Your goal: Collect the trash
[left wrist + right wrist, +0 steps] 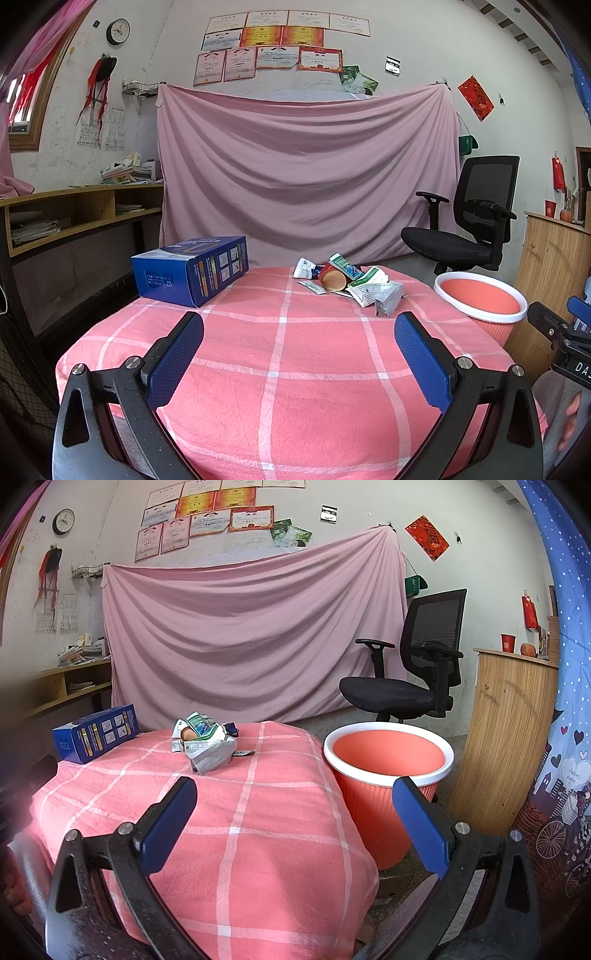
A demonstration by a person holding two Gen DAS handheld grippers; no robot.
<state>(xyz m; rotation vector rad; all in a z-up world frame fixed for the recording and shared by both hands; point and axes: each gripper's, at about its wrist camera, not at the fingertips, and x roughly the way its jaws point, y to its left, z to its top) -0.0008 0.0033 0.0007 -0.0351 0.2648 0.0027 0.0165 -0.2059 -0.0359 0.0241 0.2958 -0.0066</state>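
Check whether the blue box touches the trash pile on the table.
Apart. The left wrist view shows the blue box at the table's far left and the trash pile toward the far right, with a bare strip of checked cloth between them.

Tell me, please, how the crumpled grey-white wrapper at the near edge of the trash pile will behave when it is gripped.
The crumpled wrapper looks like thin foil or paper, so it is probably very light and would likely flatten under the fingers. Its creased folds suggest it keeps its shape somewhat rather than hanging limp. It touches the other trash, so pulling it may drag neighbours along.
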